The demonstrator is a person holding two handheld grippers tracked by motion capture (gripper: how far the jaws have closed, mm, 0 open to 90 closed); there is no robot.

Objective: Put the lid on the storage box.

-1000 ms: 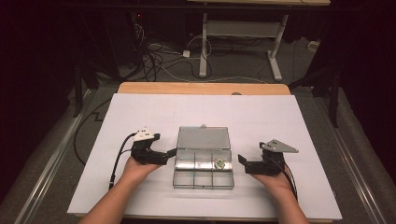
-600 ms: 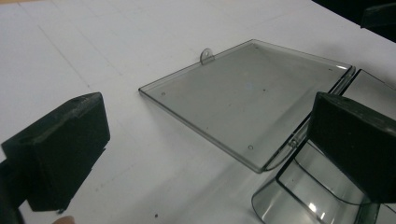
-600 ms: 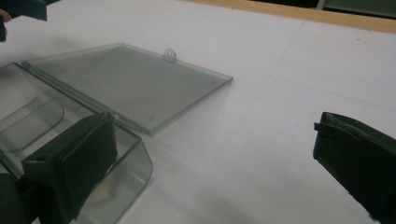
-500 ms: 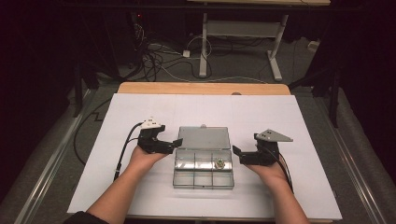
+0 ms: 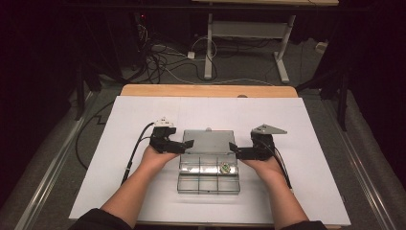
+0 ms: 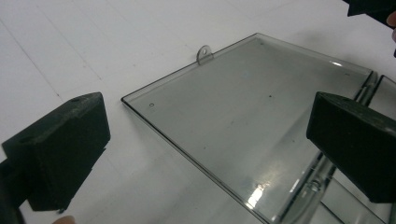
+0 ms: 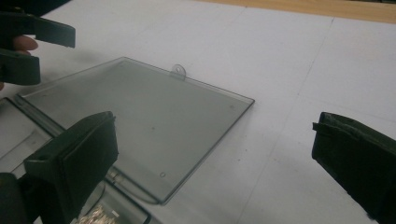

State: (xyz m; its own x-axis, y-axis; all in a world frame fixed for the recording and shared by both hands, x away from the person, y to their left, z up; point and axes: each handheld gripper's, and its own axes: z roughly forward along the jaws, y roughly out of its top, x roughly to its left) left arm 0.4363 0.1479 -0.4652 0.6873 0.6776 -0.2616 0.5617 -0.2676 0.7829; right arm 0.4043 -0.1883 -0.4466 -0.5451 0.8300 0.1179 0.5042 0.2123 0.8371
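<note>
with the clear plastic compartment box [image 5: 208,165] lying open mid-table, its flat lid [image 6: 243,126] folded back, i hold the left gripper [image 5: 184,143] and right gripper [image 5: 234,148] released, flanking the lid. the small item [image 5: 223,167] inside is indistinct.
</note>
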